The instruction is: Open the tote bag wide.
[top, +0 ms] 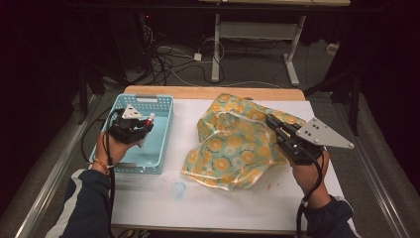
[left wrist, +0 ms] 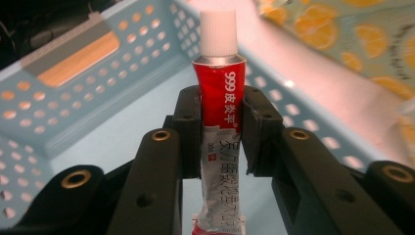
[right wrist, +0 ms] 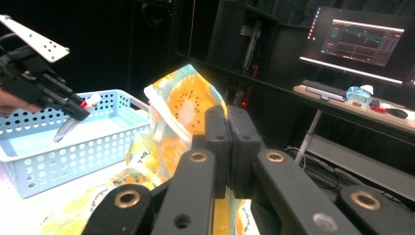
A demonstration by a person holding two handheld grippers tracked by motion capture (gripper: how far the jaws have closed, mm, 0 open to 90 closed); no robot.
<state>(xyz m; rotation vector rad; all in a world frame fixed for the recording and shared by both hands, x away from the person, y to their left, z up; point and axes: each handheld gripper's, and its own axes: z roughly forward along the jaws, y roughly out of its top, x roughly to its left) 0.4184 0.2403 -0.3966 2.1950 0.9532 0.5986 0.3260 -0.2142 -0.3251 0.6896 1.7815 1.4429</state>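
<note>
Left gripper view: crinkled tube point(left wrist: 218, 98), ribbed cap point(left wrist: 218, 30)

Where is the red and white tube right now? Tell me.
The red and white tube is clamped in the left gripper, held over the light blue basket at the table's left in the high view, left of the orange-print bag.

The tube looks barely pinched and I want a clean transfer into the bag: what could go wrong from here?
The left gripper clamps the tube at mid-length, so the soft body might slide or squeeze. The right gripper holds only an edge of the bag; the mouth could sag shut. The tube hangs over the basket, whose wall it might clip.
</note>
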